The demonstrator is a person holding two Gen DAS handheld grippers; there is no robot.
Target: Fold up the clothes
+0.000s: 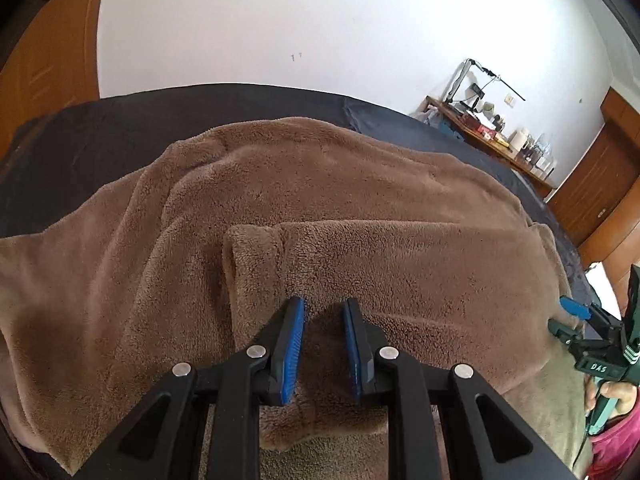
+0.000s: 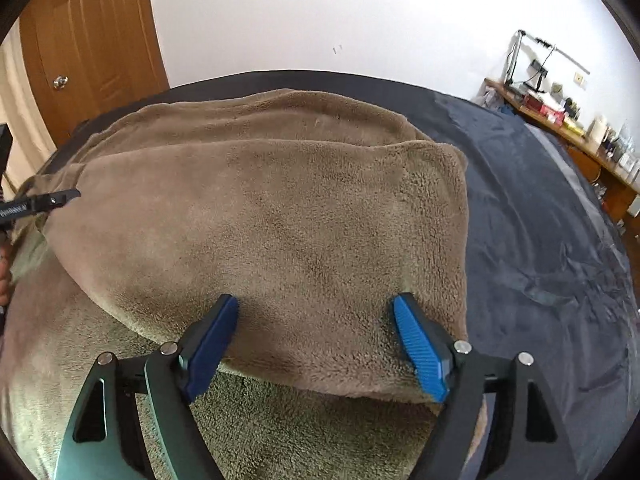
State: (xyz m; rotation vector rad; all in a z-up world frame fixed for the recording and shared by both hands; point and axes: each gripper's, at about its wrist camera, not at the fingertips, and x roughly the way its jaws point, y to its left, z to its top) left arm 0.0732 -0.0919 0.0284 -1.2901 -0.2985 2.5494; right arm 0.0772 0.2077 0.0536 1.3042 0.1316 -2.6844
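Left wrist view: brown fleece garment on dark bedsheet, flap folded over | left gripper pinches fleece | right gripper spread, empty | folds remain, I judge.

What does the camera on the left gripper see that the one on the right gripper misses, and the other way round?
Only the left wrist view shows the left gripper with its blue pads nearly together over a bunched bit of the brown fleece garment, plus a hand holding the other tool at the right edge.

Only the right wrist view shows the right gripper spread wide over the folded layer's near edge, and the door knob.

Both show the garment, the dark bedsheet, the white wall and the cluttered desk.
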